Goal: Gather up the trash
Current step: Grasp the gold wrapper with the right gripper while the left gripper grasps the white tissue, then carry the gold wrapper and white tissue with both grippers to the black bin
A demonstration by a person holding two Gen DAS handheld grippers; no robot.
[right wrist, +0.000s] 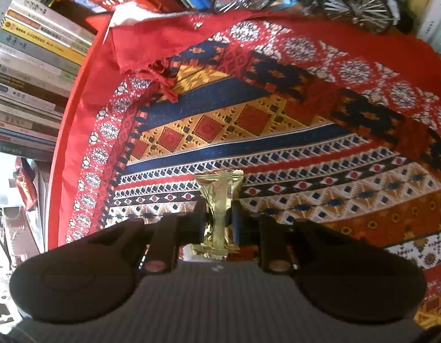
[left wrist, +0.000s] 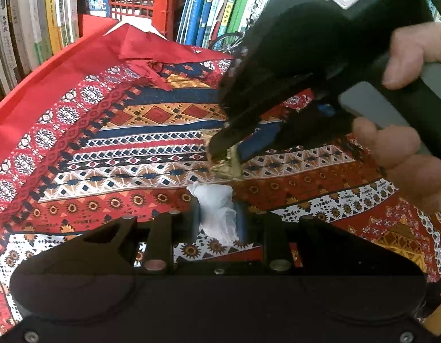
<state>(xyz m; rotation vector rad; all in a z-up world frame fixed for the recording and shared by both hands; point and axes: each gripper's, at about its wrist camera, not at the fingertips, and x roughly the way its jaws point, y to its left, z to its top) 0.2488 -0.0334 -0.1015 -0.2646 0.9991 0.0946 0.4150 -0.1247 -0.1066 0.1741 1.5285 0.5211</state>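
Left wrist view — jaws pinching white tissue [left wrist: 217, 211], lower end hidden; right jaws pinching gold wrapper [right wrist: 219, 211].

Even, fairly bright indoor light is falling on the patterned cloth [right wrist: 277, 131]. Fisheye distortion is bending the books [right wrist: 29, 65] at the left edges. Daylight is blowing out the right wrist view's lower left corner. The near black housings are sitting dark and softly blurred.

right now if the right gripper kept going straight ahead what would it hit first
Probably the patterned tablecloth: the right gripper, shut on the gold wrapper, points down at bare cloth. Depth is unclear.
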